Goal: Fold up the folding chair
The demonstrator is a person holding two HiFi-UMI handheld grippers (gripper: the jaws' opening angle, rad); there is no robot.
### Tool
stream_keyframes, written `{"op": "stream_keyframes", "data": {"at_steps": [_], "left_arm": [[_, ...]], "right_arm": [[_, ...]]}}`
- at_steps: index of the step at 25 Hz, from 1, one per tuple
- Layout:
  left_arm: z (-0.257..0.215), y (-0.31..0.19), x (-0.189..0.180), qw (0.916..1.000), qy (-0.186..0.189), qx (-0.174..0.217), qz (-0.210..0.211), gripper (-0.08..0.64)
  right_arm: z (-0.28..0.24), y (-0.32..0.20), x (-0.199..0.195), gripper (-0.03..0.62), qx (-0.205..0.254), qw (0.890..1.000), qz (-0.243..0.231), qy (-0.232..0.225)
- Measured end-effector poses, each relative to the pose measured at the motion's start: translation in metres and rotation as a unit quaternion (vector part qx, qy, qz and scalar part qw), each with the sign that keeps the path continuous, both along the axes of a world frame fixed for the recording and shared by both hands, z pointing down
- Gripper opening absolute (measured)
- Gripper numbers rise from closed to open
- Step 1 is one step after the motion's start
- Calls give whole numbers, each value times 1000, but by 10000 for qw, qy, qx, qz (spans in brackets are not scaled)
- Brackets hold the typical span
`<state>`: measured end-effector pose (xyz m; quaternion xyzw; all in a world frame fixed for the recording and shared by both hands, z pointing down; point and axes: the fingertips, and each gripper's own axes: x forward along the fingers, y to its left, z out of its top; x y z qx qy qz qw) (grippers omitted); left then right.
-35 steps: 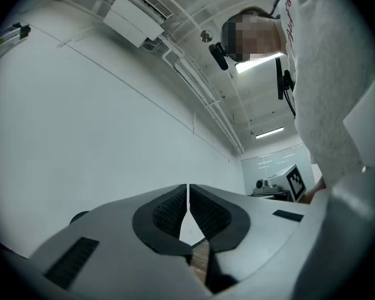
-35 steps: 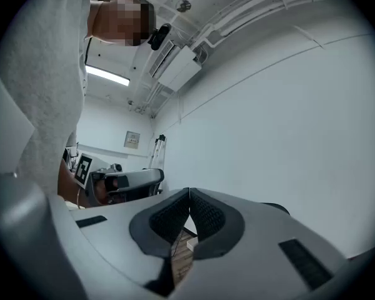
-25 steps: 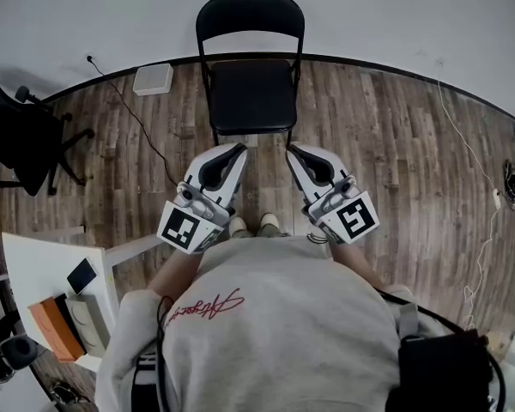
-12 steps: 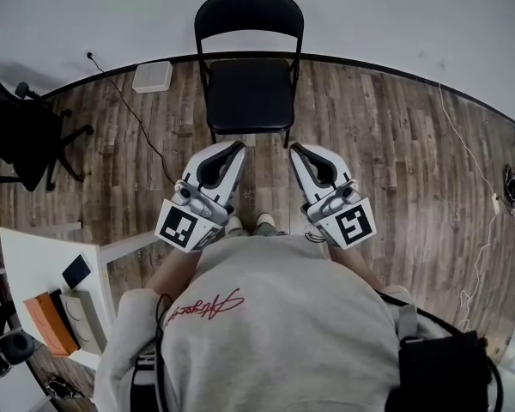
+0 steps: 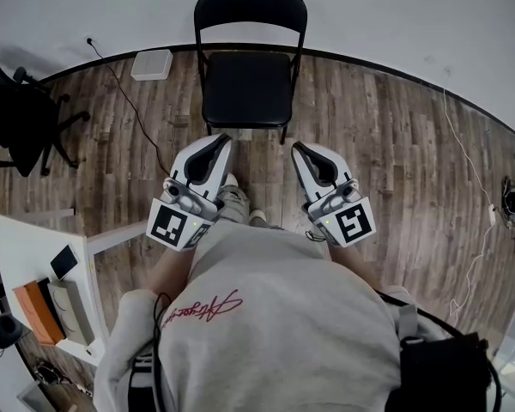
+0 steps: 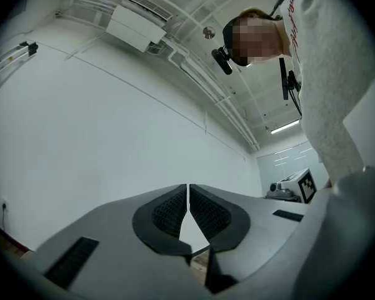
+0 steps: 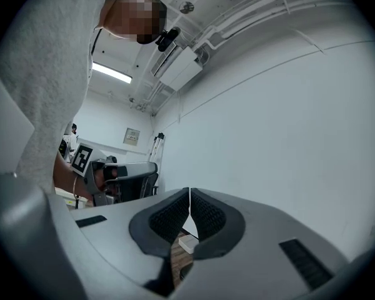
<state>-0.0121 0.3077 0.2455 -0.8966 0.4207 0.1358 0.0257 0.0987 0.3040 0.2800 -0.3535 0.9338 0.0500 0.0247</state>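
The black folding chair (image 5: pixel 250 67) stands unfolded with its back to the white wall, seat facing me. My left gripper (image 5: pixel 221 138) is held just short of the seat's front left corner. My right gripper (image 5: pixel 297 148) hovers just short of the front right corner. Neither touches the chair. In the left gripper view the pads (image 6: pixel 172 209) of my left gripper (image 6: pixel 187 194) meet with nothing between them. The right gripper view shows the same for my right gripper (image 7: pixel 189 197), whose pads (image 7: pixel 206 215) are pressed together and empty. Both point at the bare wall.
A white box (image 5: pixel 152 64) lies on the wood floor by the wall, left of the chair, with a cable running from it. A black office chair (image 5: pixel 17 123) stands at far left. A white table (image 5: pixel 30 243) with small items sits at lower left. Cables trail at right.
The person has stepped toward the chair, one foot now showing between the grippers. Both grippers have come a little closer to the seat's front edge. The jaws stay shut.
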Motion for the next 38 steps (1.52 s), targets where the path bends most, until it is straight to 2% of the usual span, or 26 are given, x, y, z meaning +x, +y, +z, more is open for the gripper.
{"op": "stream_keyframes", "data": {"at_steps": [6,12,16,19,21,23,24,26,27,30,33,35,36,38], "left_arm": [[13,-44,-16,9998,76,-174,-54,26],[16,-127,-22,9995,-61,-79,297,25],[11,-191,-31,9986,-102,-76,512,26],[11,-229,-34,9971,-127,-145,733,26],[18,-247,-34,9957,-134,-251,881,26],[34,-258,-33,9941,-65,-496,963,29],[43,-262,-33,9929,21,-680,979,58],[66,-266,-29,9879,146,-1161,1016,215],[79,-267,-27,9844,177,-1408,1039,242],[121,-267,-26,9720,371,-2104,973,267],[188,-262,-35,9514,578,-2945,689,301],[246,-245,-39,9279,749,-3616,518,322],[276,-234,-42,9127,862,-3974,410,331],[333,-212,-46,8771,1133,-4667,99,350]], "right_arm": [[3,-41,-8,20,113,9999,87,38],[-2,-116,-26,20,305,9993,169,94],[-19,-176,-46,20,455,9987,-56,-232],[-36,-215,-55,20,660,9969,-10,-438],[-36,-238,-58,20,783,9965,175,-244],[-25,-259,-57,20,799,9955,484,172],[-17,-267,-54,20,744,9945,635,386],[3,-281,-46,20,525,9933,791,660],[12,-287,-40,20,379,9936,806,693],[41,-306,-23,21,11,9947,817,625],[79,-330,-3,33,-320,9931,914,658],[109,-349,14,128,-598,9907,1081,567],[125,-360,24,130,-718,9889,1200,511],[160,-385,44,145,-913,9842,1431,498]]}}
